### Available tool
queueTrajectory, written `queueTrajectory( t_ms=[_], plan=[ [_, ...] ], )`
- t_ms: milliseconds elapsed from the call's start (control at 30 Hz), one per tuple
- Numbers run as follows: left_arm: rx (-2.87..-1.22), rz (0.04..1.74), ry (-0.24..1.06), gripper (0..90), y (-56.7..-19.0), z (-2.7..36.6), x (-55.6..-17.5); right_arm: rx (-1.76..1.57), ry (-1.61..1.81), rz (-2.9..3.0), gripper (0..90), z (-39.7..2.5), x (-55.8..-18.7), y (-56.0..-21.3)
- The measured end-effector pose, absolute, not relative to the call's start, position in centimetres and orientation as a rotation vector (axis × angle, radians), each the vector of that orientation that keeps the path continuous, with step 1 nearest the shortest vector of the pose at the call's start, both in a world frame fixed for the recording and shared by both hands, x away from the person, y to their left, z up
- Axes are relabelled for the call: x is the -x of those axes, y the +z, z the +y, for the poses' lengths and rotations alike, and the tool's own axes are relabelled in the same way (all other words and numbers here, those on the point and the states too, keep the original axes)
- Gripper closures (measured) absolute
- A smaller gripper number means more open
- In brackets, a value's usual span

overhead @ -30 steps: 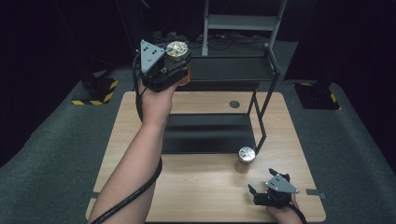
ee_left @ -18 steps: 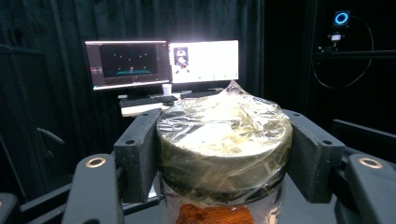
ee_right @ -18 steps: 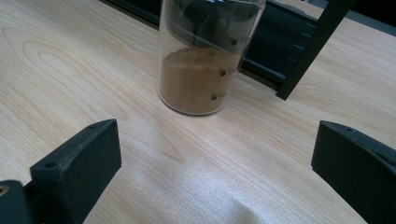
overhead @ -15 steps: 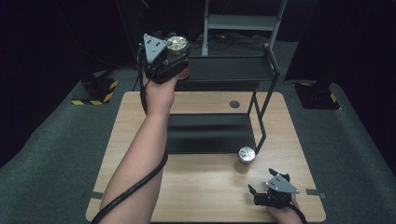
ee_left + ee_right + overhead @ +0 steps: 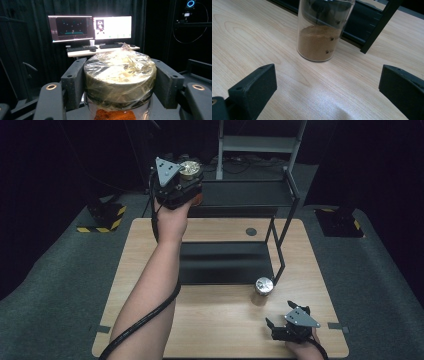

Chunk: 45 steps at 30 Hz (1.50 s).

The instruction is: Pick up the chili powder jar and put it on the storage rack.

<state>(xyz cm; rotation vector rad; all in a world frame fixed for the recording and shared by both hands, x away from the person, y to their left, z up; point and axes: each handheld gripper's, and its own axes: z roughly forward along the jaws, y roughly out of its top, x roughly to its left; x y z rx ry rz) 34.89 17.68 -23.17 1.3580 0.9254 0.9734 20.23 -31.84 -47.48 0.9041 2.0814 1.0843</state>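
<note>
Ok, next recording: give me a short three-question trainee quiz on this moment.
1. True or false: the left claw is shut on a jar with a wrapped lid.
2. Where does the second jar stand? A) on the table by the rack's front right leg B) on the rack's upper shelf C) in the right claw
3. Fill in: the right claw's jaws are ____.

Key: 1 true; 2 A; 3 open

The left gripper [image 5: 186,179], clamped on the foil-capped jar [image 5: 190,168], has risen and travelled farther from the person over the last second, from the near left corner of the rack's upper shelf [image 5: 240,194] to a spot above that shelf's left end, with the arm stretched longer.
</note>
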Motion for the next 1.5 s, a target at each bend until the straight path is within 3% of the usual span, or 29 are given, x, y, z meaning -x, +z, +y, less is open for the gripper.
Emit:
queueTrajectory(
  t_ms=[833, 1033, 1133, 1200, 1500],
  plan=[
    [-1.352, 0.933, 0.958, 33.9, -23.4, 17.4, -35.8, -0.896, 1.082, 2.087, 0.4, -31.8, -20.3, -47.5],
    [-1.352, 0.936, 0.942, 21.7, -23.6, 17.5, -35.8, -0.895, 1.081, 2.087, 0.4, -31.8, -20.3, -47.5],
    [-1.35, 0.946, 0.96, 6.2, -23.8, 17.1, -35.4, -0.892, 1.08, 2.089, 0.4, -31.8, -20.3, -47.5],
    [-1.346, 0.953, 0.959, 0.9, -24.0, 17.1, -35.2, -0.894, 1.083, 2.088, 0.4, -31.8, -20.3, -47.5],
    [-1.352, 0.947, 0.962, 0.3, -24.1, 17.5, -34.1, -0.889, 1.072, 2.091, 0.4, -31.7, -20.2, -47.4]
  ],
)
